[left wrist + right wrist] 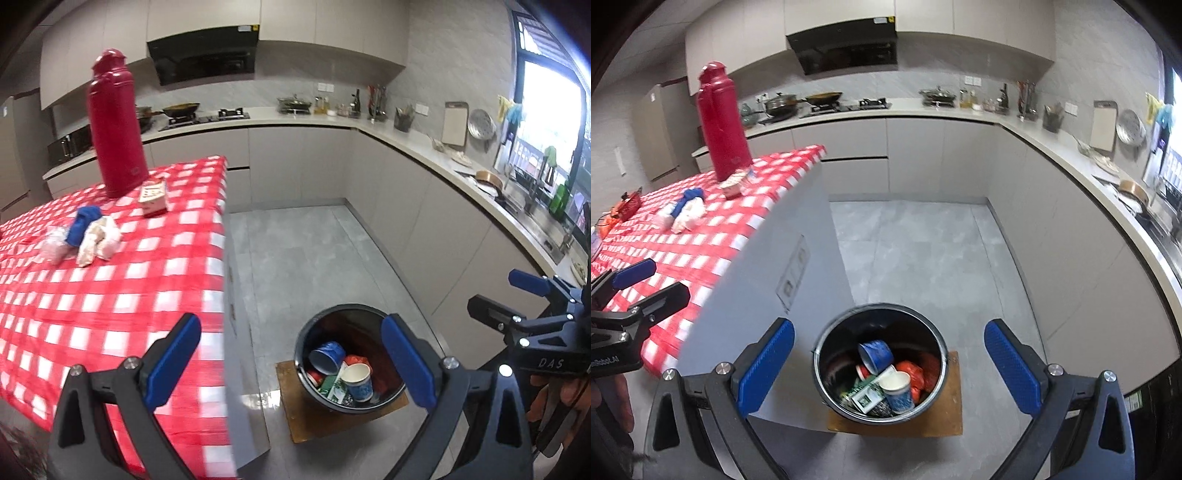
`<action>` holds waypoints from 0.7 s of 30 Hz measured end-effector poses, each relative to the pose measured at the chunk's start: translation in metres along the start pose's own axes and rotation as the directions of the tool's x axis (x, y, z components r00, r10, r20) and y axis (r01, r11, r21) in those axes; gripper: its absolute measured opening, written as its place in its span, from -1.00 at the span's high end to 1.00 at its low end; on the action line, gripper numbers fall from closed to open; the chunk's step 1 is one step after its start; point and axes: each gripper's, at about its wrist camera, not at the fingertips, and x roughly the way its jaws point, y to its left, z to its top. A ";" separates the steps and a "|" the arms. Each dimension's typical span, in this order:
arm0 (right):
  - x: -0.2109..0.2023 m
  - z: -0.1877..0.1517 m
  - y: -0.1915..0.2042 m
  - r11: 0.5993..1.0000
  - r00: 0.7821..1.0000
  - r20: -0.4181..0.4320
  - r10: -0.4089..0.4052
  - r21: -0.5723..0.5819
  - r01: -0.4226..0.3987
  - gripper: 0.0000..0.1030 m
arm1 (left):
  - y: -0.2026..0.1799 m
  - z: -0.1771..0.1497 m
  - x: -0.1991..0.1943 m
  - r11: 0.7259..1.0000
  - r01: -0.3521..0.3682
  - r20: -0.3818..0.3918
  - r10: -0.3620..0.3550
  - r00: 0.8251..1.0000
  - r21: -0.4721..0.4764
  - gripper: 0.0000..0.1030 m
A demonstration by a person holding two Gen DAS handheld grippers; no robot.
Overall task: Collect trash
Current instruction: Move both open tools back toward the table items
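Note:
A black trash bin (pixel 306 339) (pixel 823 343) stands on a brown mat on the floor beside the table. It holds paper cups (pixel 897 391), a carton and red wrappers. My left gripper (pixel 291 358) is open and empty, over the table edge and the bin. My right gripper (pixel 890 363) is open and empty, directly above the bin. Crumpled white and blue trash (pixel 90 232) (pixel 685 208) and a small carton (pixel 152 197) (pixel 733 186) lie on the red checked tablecloth (pixel 110 295) (pixel 683 251).
A tall red thermos (pixel 114 125) (pixel 722 122) stands at the table's far end. Red items (pixel 626 205) lie at the table's left. Grey cabinets and a cluttered counter (pixel 424 155) run around the room. Grey tiled floor (pixel 916 251) lies between table and cabinets.

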 end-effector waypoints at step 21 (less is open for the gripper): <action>0.005 0.040 0.150 0.942 0.963 -0.013 0.268 -0.205 -0.265 -1.00 | 0.153 -0.027 -0.076 0.934 -0.278 0.052 0.296 0.954 -0.226 -1.00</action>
